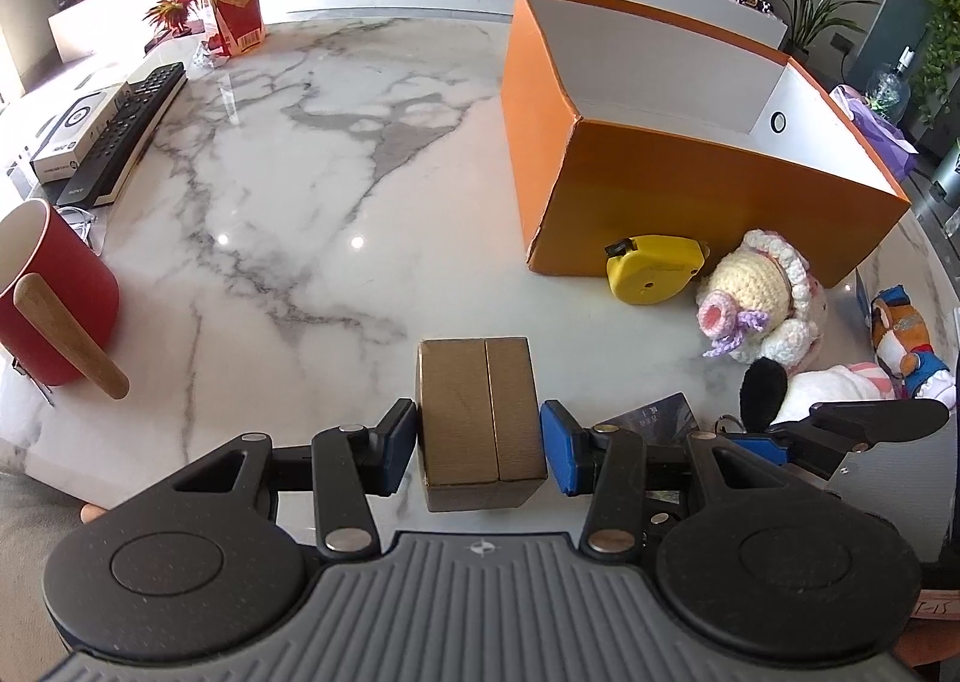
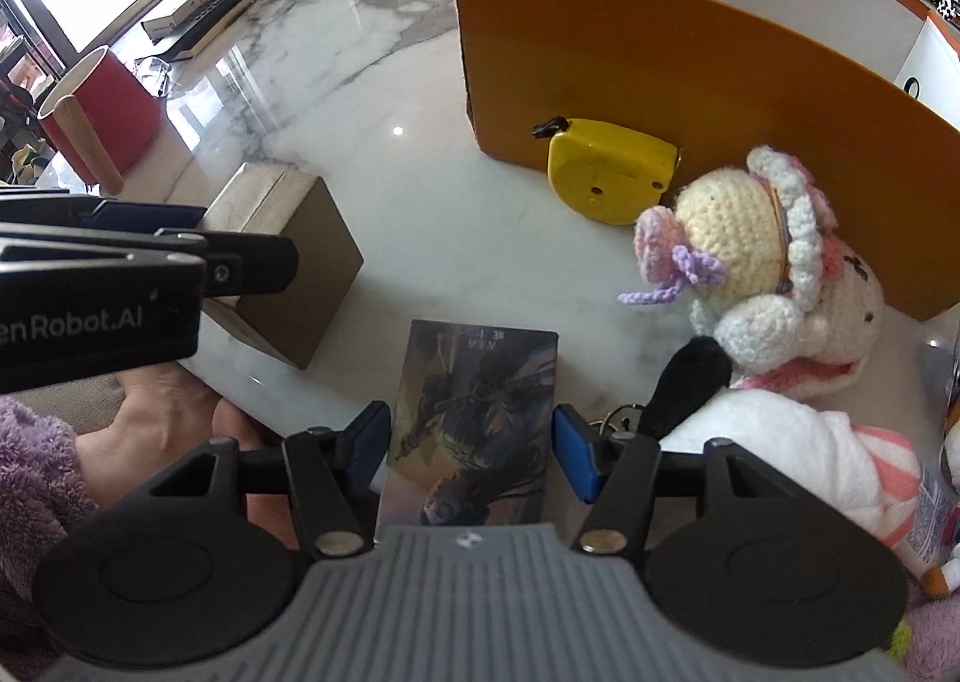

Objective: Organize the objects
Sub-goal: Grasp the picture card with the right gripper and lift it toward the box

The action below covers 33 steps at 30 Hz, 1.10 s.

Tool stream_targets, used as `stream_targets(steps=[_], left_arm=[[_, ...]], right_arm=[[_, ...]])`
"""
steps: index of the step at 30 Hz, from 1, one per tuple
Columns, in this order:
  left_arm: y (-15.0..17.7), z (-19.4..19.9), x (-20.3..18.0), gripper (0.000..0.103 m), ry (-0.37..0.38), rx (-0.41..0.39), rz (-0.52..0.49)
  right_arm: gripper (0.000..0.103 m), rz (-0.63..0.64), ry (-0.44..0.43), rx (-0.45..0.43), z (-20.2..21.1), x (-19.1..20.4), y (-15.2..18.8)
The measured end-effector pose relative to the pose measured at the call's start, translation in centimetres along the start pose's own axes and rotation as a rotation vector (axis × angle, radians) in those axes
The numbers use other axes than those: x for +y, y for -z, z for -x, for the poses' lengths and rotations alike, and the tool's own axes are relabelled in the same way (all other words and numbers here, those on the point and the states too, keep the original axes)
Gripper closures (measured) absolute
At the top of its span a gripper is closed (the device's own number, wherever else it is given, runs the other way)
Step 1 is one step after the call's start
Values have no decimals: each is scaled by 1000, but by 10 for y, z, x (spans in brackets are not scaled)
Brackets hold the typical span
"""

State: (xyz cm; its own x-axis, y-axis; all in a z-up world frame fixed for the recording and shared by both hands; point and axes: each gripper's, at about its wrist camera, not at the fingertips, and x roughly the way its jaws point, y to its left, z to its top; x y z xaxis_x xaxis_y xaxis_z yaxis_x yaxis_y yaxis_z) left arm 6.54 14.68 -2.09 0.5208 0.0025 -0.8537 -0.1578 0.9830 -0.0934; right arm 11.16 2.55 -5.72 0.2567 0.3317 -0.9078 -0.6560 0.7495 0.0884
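1. White marble tabletop with grey veining (image 1: 288, 190) fills both views, with a cluttered counter across the top of the left wrist frame.
2. At the centre right of that frame stands a large open orange cardboard box with a white interior (image 1: 678, 178), seemingly the place for the loose items.
3. Just in front of its near wall lie a yellow plastic tape measure (image 1: 654, 268) and a cream and pink crocheted doll (image 1: 759, 292); more plush toys crowd the right edge.
4. The left gripper (image 1: 480, 442) brackets a small brown cardboard box with a centre seam (image 1: 480, 418) at the bottom centre. Its blue pads sit at the box's two sides with the jaws opened about to the box's width; whether they already press it, I cannot tell.
5. The right gripper (image 2: 471, 448) hangs over a flat illustrated card with dark artwork (image 2: 480, 412) at the bottom centre of its own frame, jaws spread slightly wider than the card and holding nothing.
6. At the left edge sit a red mug with a wooden handle (image 1: 57, 298) and a black remote control (image 1: 129, 132), well apart from the work.
7. Judged from this, the step in hand is grasping the brown box.
8. Next would be closing firmly, lifting, and carrying it over the orange wall without clipping the rim.
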Motion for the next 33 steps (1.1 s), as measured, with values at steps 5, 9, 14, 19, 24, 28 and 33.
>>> stream_targets(steps=[5,9,14,19,24,28,33], left_arm=[[0,4,-1,50,5,-8,0],[1,8,-2,50,6,-17,1],[0,16,-1,51,-5,-40,12],[-9,31,-3,51,14,-97,24],[-31,56,-4,51,50,-175,38],[-53,75,-3,51,69,-240,34],[-87,82,-4,51,62,-290,-3]], right_arm=[[43,9,4,-10,1,0,2],[44,-8,-12,-20,2,-3,1],[44,-44,-58,-77,24,-9,-1],[44,-76,-87,-161,58,-19,-10],[44,-70,-105,-236,93,-25,-25],[44,-80,-132,-294,120,-35,-43],[44,-84,-136,-365,147,-53,-74]])
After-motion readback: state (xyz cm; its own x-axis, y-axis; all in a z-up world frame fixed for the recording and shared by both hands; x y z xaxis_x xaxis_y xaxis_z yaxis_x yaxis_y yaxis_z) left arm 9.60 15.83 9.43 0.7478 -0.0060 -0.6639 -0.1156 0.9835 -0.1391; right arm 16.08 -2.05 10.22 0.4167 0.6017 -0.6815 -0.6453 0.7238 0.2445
